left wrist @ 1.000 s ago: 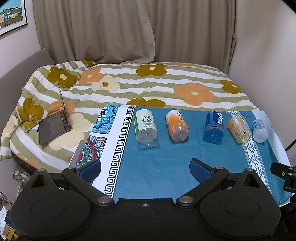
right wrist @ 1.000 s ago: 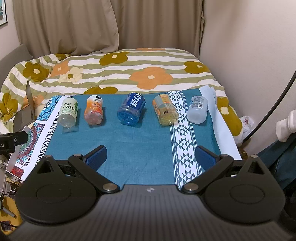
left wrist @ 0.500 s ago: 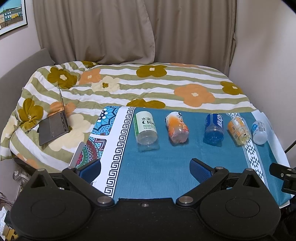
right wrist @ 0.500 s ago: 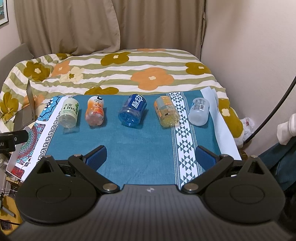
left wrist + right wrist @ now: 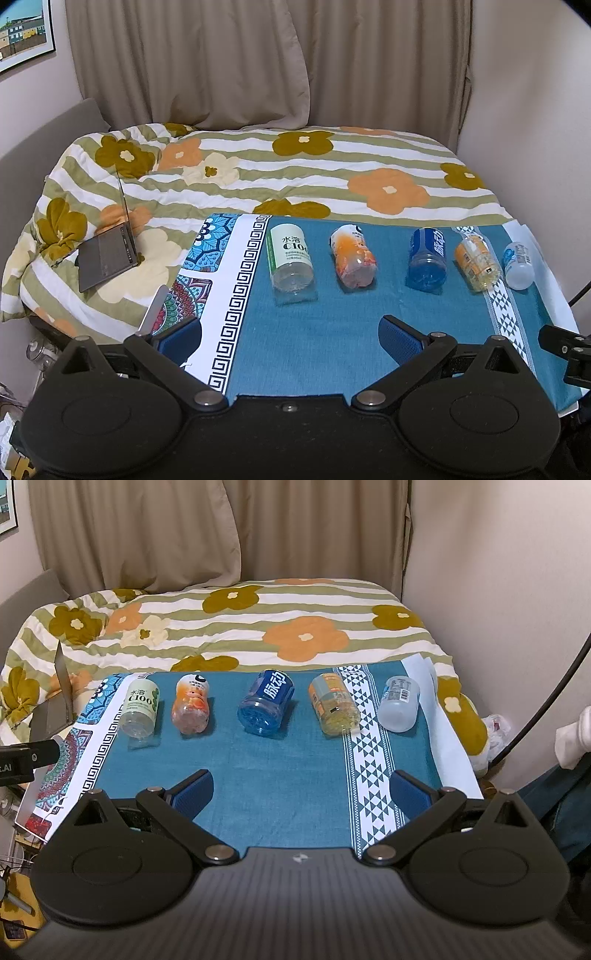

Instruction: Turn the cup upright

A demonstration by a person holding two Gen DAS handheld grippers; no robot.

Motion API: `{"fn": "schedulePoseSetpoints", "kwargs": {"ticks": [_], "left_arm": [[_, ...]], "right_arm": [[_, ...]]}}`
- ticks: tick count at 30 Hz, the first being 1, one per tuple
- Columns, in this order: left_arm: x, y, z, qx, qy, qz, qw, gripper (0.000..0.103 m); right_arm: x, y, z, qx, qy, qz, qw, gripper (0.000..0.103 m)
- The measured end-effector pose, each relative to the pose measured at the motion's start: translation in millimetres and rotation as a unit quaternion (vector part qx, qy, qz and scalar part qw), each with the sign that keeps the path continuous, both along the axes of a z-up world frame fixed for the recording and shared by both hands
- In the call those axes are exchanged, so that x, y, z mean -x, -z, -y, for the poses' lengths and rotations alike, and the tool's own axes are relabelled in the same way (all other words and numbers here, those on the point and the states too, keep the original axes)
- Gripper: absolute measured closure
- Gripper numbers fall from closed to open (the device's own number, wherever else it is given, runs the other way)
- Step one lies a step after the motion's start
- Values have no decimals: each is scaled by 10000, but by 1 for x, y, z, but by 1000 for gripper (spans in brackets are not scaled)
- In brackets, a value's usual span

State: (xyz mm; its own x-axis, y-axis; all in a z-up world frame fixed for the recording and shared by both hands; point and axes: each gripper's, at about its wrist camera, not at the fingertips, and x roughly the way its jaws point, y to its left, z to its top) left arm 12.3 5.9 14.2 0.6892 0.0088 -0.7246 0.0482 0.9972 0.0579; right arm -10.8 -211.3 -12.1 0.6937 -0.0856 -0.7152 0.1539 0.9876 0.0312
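Several plastic cups cut from drink bottles lie on their sides in a row across the teal cloth [image 5: 325,332] [image 5: 280,771]. From left to right: a green-and-white cup [image 5: 291,260] [image 5: 141,710], an orange cup [image 5: 352,254] [image 5: 191,707], a blue cup [image 5: 426,256] [image 5: 266,701], a yellow cup [image 5: 476,262] [image 5: 334,703] and a clear cup [image 5: 519,260] [image 5: 399,703]. My left gripper [image 5: 290,338] is open, well short of the green-and-white and orange cups. Open too, my right gripper [image 5: 301,792] hangs short of the blue and yellow cups. Neither holds anything.
The cloth lies on a bed with a flowered quilt [image 5: 295,173]. A half-open laptop [image 5: 107,254] rests on the quilt at the left. Curtains [image 5: 258,62] hang behind, and a wall [image 5: 517,590] stands close on the right. The right gripper's edge [image 5: 565,350] shows in the left wrist view.
Both grippers have drawn back a little from the cups, so the row looks slightly smaller and higher in both views. The cups have not moved.
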Motion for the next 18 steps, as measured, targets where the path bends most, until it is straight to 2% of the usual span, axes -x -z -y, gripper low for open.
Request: {"fn": "schedulePoseSetpoints", "kwargs": {"ticks": [11, 18], "left_arm": [[2, 0, 0, 10, -62, -3, 10000, 0], [-5, -4, -1, 214, -163, -35, 9996, 0]], "right_arm": [[1, 1, 9, -92, -87, 29, 9999, 0], [-6, 0, 17, -133, -227, 11, 9997, 0]]}}
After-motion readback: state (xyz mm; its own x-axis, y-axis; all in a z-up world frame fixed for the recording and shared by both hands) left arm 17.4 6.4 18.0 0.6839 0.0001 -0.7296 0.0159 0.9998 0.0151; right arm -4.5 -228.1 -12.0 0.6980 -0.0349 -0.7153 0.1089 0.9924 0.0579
